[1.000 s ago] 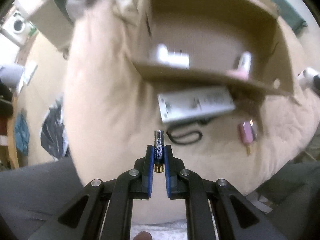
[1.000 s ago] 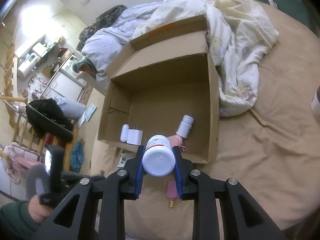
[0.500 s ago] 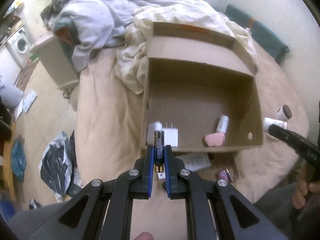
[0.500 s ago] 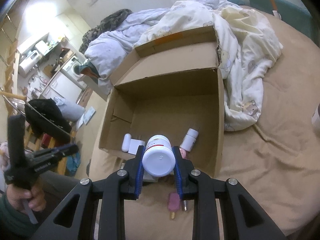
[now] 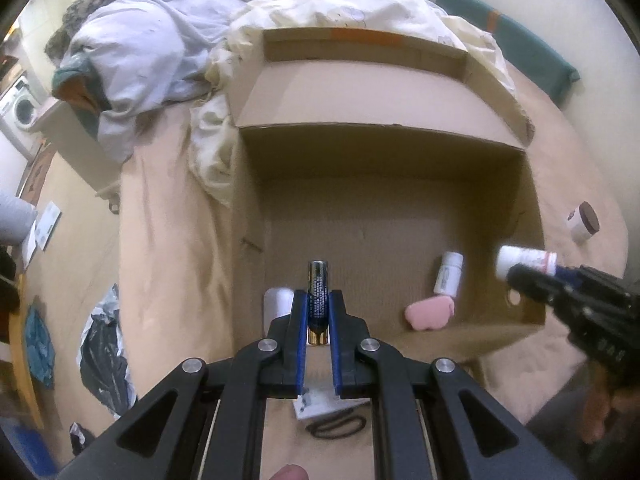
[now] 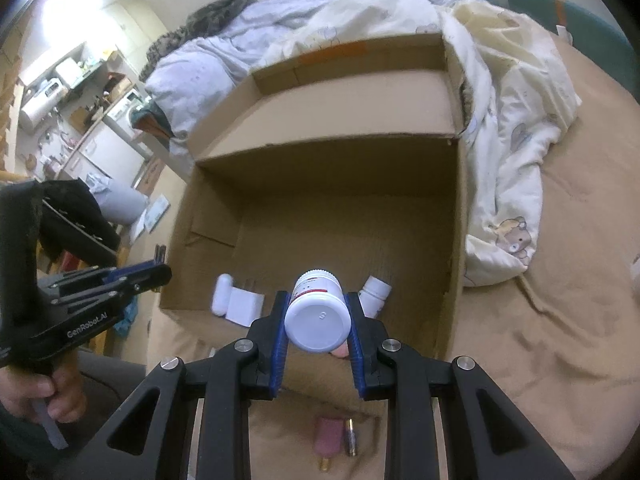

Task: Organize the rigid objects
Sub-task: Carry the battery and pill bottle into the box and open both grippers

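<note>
Left wrist: battery (image 5: 318,297) over box's near edge (image 5: 460,330), open floor beyond.

The left wrist view looks forward and steeply down along the left gripper (image 5: 318,312), whose fingers rise from the bottom centre of the frame. It sits close above the near wall of the cardboard box (image 5: 384,216), which fills the frame centre.

The right wrist view looks forward and down along the right gripper (image 6: 318,314) from a similar near position, slightly further right of the box (image 6: 340,184).

Both views share the box interior, the small white bottle (image 5: 450,276) (image 6: 374,290) and the rumpled bedding (image 5: 168,40) (image 6: 500,128) beyond. Each view shows the other gripper at its frame edge.
</note>
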Available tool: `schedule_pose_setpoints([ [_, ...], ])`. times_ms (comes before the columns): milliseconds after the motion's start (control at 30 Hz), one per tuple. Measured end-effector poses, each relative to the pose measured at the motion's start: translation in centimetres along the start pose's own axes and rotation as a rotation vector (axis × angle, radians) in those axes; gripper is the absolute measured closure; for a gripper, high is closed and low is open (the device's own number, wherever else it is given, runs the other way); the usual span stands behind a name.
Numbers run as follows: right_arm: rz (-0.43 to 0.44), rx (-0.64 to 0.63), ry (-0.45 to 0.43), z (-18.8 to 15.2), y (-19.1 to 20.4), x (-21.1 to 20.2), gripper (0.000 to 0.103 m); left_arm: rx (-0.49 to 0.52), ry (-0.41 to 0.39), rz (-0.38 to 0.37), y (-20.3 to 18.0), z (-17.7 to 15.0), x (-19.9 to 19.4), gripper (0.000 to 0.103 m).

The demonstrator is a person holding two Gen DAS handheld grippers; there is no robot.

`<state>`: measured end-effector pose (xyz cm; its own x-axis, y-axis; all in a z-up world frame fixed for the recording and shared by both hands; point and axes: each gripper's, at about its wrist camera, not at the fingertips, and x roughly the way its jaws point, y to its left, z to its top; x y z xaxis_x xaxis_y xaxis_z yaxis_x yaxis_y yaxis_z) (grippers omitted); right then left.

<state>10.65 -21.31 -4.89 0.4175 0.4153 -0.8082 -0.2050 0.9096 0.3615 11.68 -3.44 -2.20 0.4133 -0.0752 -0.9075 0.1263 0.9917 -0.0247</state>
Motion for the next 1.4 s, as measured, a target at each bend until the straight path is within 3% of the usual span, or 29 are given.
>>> schedule_pose_setpoints([
  [300,-0.019,-0.018,0.08,0.6,1.3,4.4,0.075,0.076,0.014,0.044,-1.7,-0.1,4.4,0.094],
  [500,-0.032,0.034,0.089,0.2,0.8,5.3,0.075,0.034,0.076,0.027,-1.7,-1.0,5.7,0.094],
  [800,-0.055,0.065,0.18,-0.5,0.0,7.0,0.075,0.057,0.06,0.079,-1.7,-0.7,6.1,0.094],
  [1400,-0.087,0.061,0.132,-0.6,-0.2,6.2,0.075,-0.009,0.082,0.106,0.1,-0.7,6.6,0.094],
])
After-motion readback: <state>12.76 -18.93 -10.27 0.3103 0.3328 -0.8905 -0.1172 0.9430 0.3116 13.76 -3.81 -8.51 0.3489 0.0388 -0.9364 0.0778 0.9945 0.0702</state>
